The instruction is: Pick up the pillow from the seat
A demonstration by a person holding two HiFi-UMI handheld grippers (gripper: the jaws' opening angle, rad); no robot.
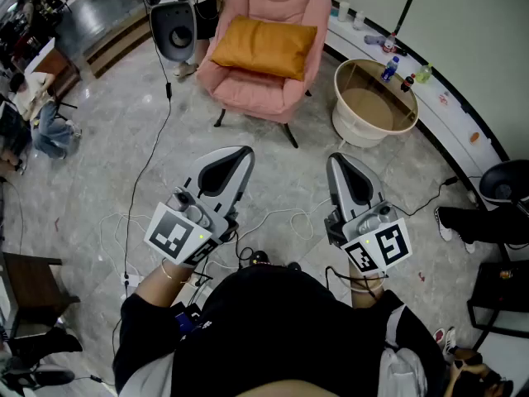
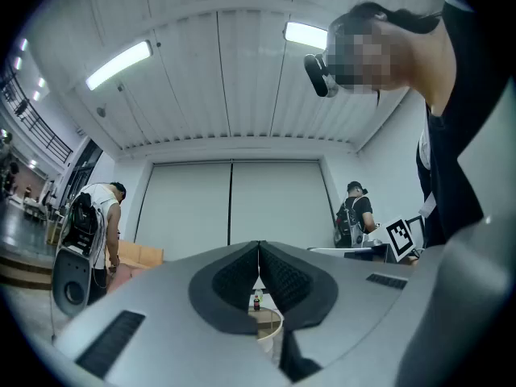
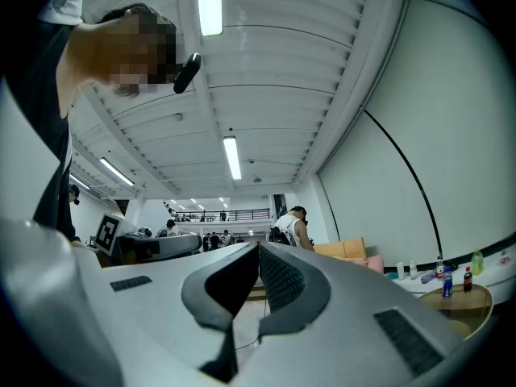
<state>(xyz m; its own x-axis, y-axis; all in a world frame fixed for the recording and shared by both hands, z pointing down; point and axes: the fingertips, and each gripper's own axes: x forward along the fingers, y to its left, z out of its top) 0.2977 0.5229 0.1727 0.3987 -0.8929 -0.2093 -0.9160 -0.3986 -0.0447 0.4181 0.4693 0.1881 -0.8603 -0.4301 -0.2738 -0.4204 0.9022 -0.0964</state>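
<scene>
An orange pillow [image 1: 264, 46] lies on the seat of a pink armchair [image 1: 256, 93] at the top middle of the head view. My left gripper [image 1: 240, 153] and right gripper [image 1: 337, 161] hover side by side over the floor, well short of the chair, both shut and empty. In the left gripper view the jaws of the left gripper [image 2: 259, 247] meet with nothing between them. In the right gripper view the right gripper [image 3: 259, 250] is closed too, and the pillow [image 3: 345, 250] shows far off at the right.
A round cream tub [image 1: 374, 106] stands right of the armchair. Bottles [image 1: 390, 66] sit on a curved ledge behind it. A black speaker [image 1: 173, 28] stands left of the chair. Cables [image 1: 140, 184] trail across the marble floor. A person [image 2: 98, 224] bends by the chair.
</scene>
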